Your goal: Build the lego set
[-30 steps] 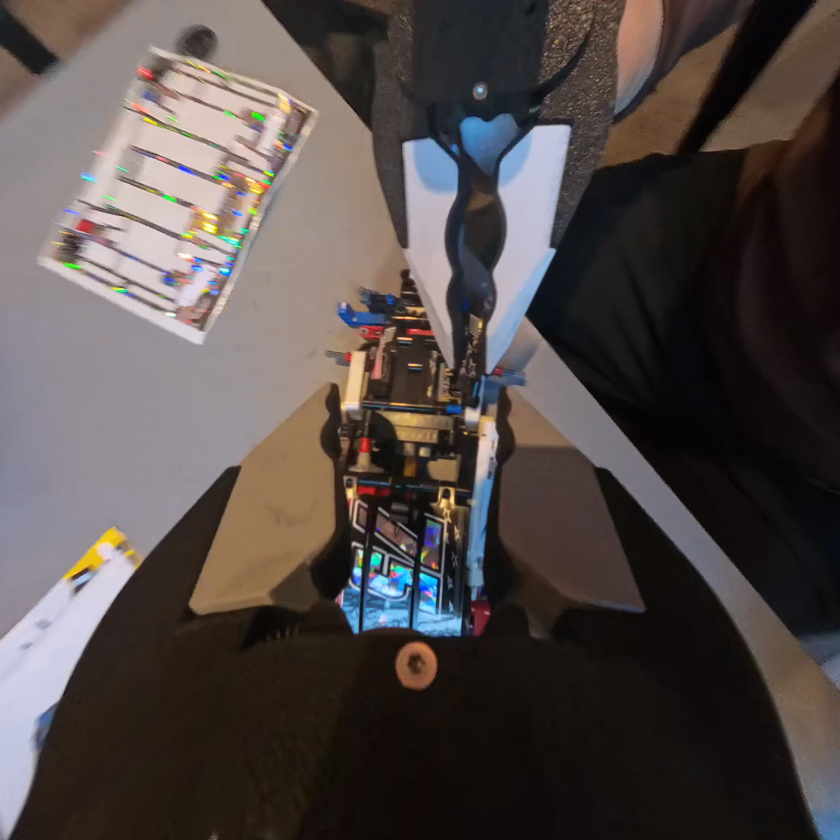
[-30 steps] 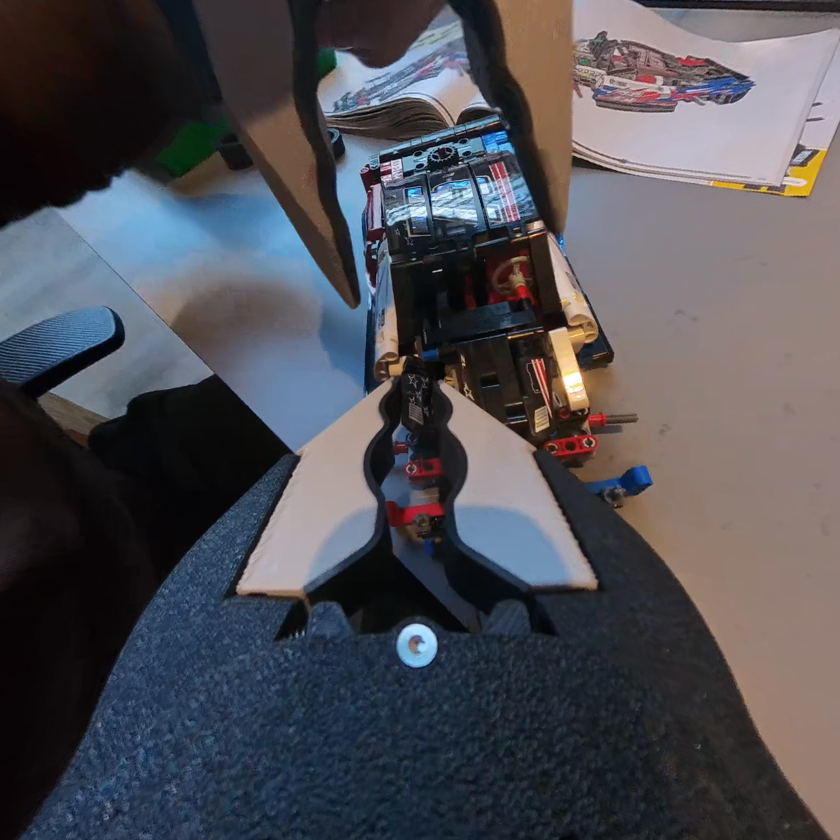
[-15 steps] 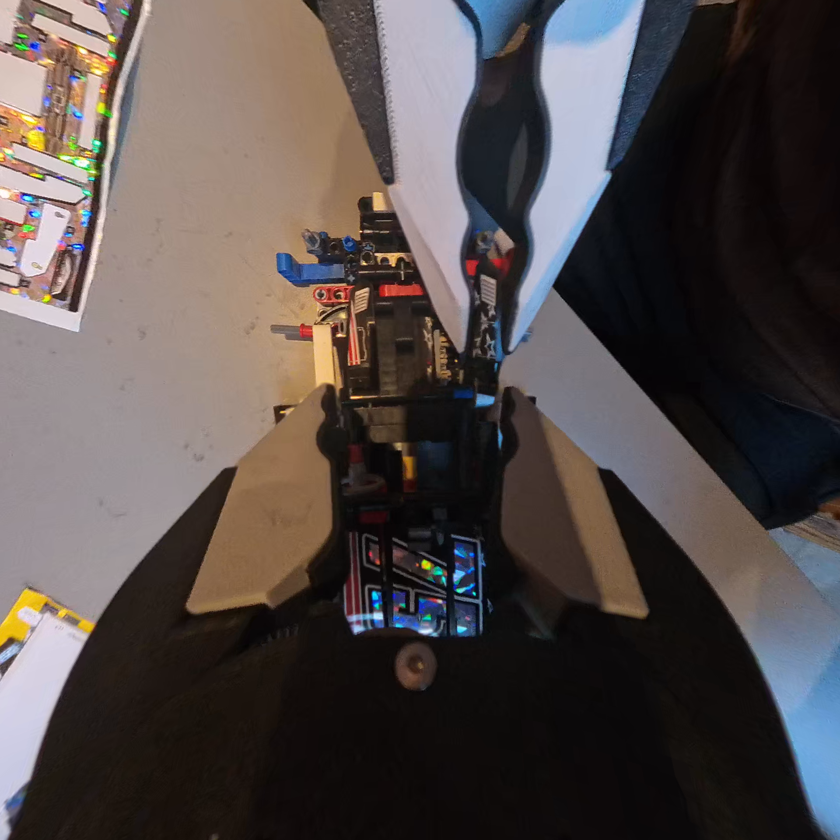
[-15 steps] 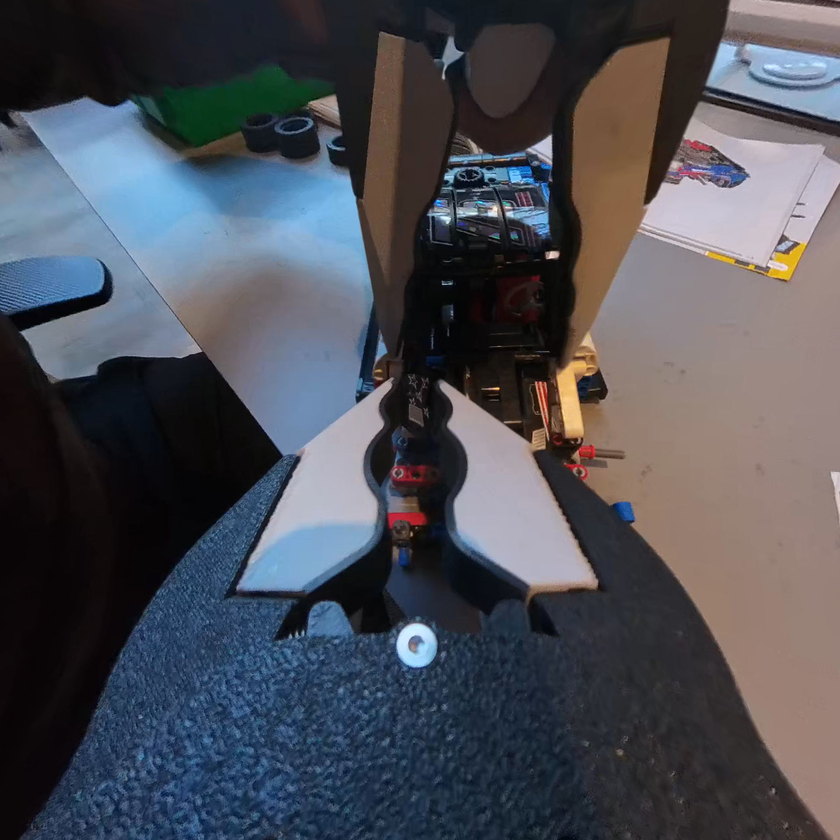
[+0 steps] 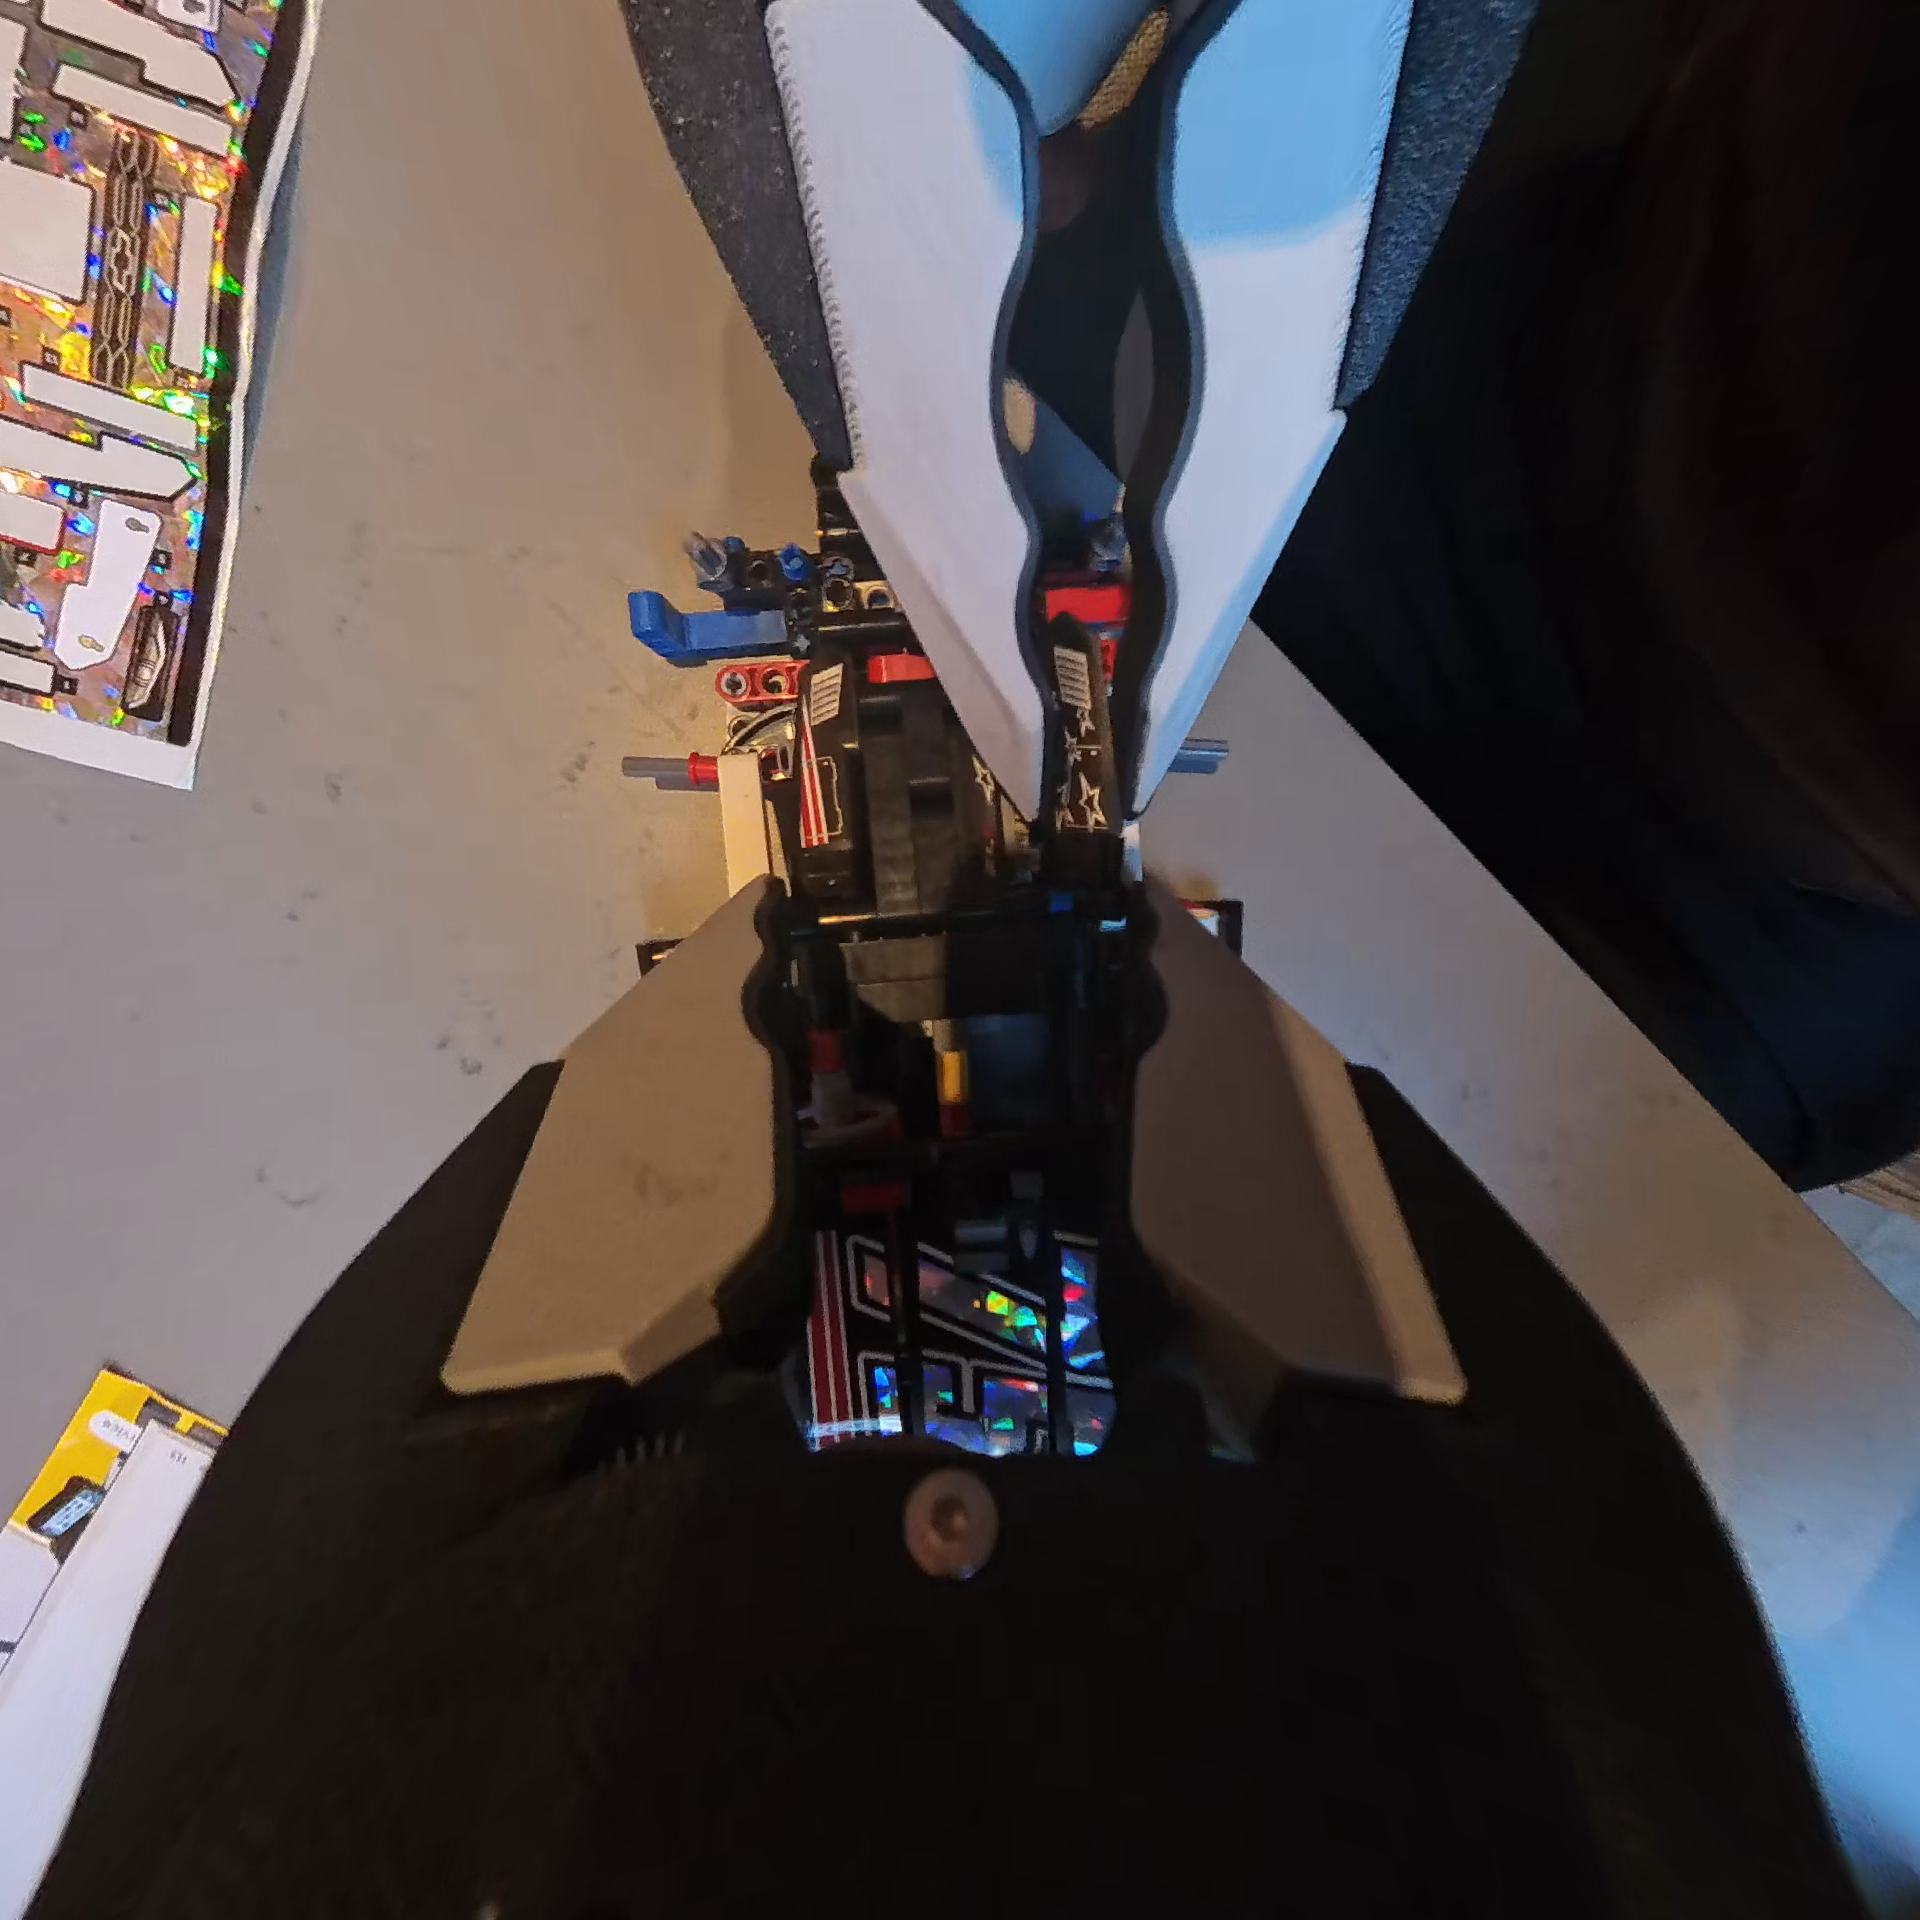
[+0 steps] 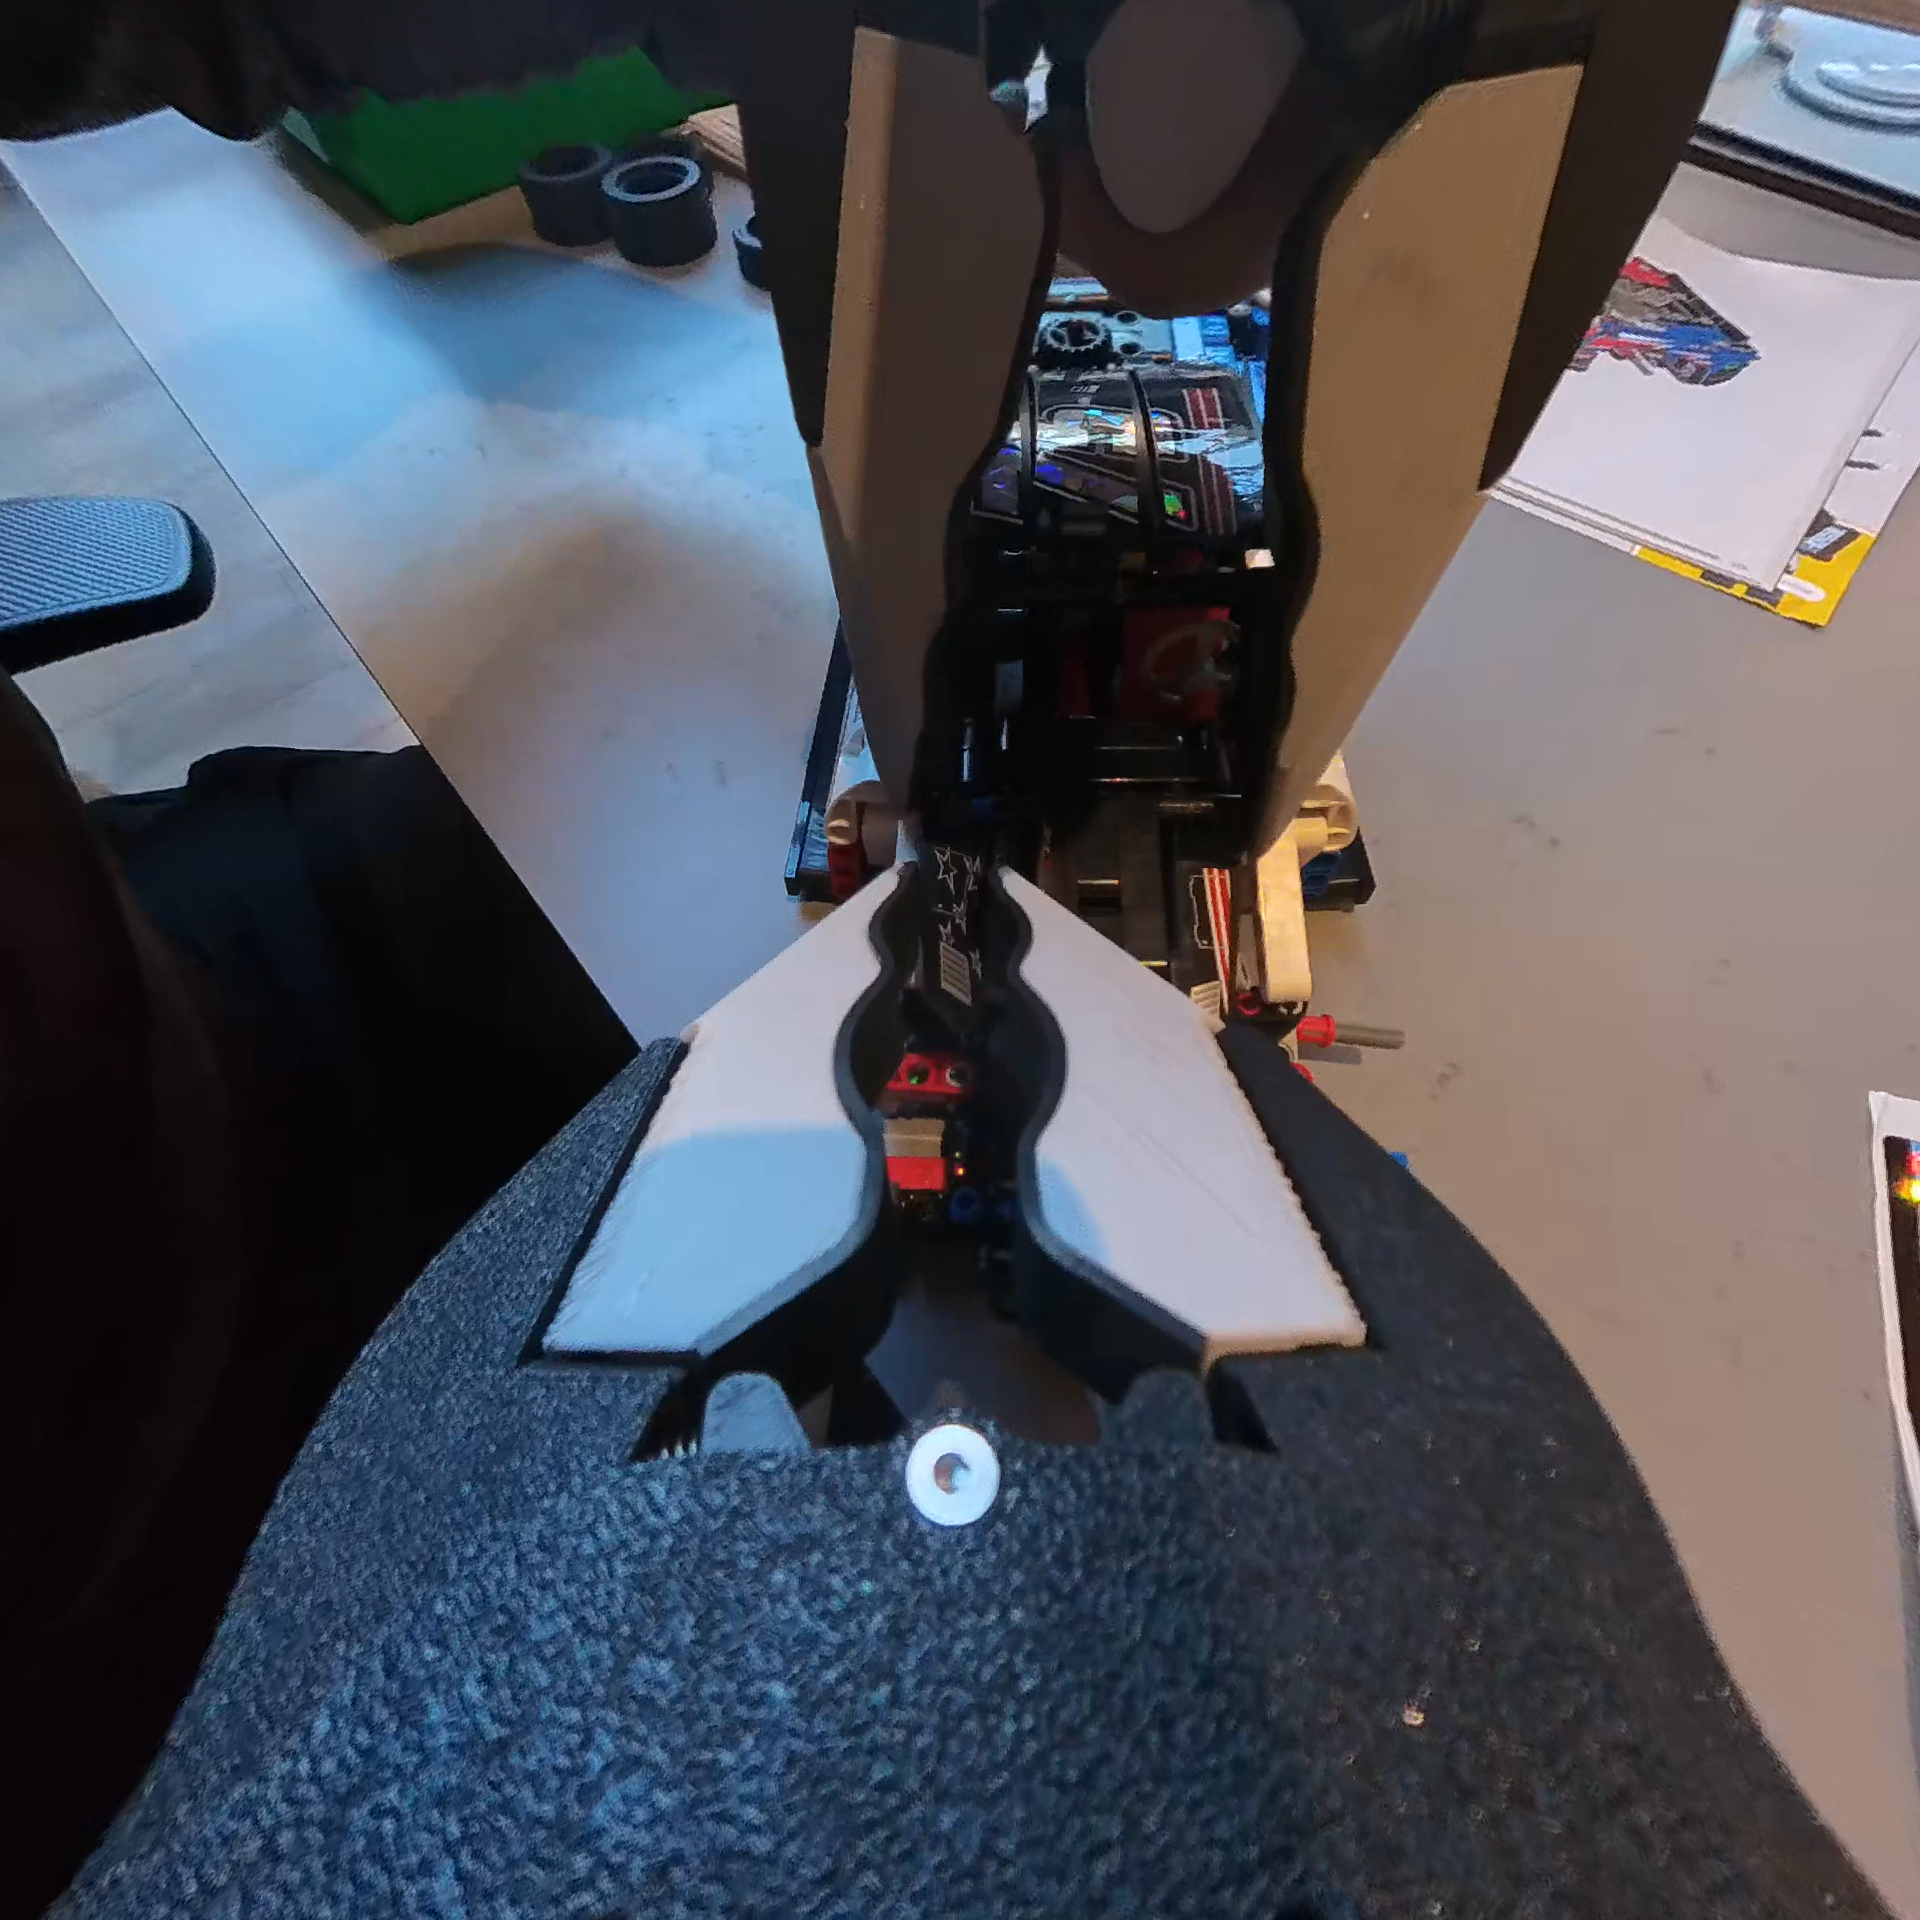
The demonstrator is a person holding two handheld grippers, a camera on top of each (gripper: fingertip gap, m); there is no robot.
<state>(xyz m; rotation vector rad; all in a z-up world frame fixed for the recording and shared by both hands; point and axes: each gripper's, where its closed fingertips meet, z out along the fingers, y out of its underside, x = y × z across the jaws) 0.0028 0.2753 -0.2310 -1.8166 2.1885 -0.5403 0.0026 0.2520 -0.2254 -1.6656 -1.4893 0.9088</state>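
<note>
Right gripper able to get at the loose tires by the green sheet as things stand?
Probably not. The right gripper is shut on a black starred panel of the car model, and the left gripper and the model stand between it and the tires.

One lego car (image 5: 925,831), two grippers, three loose black tyres (image 6: 623,197) (one half hidden), one sticker sheet (image 5: 104,364).

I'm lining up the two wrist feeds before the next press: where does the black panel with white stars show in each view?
Left wrist view: the black star panel sits above centre, pinched at the tips of the right gripper reaching in from the top.
Right wrist view: the panel is at centre, between that gripper's own white fingertips.
Shared landmark: the holographic-stickered roof of the lego car.
</note>
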